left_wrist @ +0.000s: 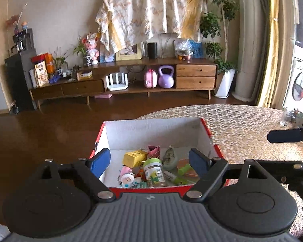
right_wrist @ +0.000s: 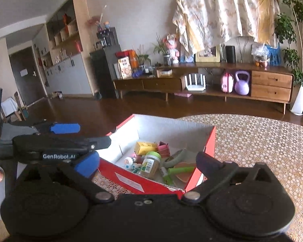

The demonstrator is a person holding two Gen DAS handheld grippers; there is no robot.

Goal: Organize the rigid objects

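The red box (left_wrist: pixel 209 135) on the table (left_wrist: pixel 252 125) holds a jar (left_wrist: pixel 154 172) with an unreadable label. "GenRobot.AI" marks the left gripper (right_wrist: pixel 84 141); it and the right gripper (right_wrist: pixel 145 163) gape wide, empty.

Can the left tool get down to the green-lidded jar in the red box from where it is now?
Probably yes. The left tool is open, holds nothing, and the green-lidded jar lies on top of the clutter in the open red box.
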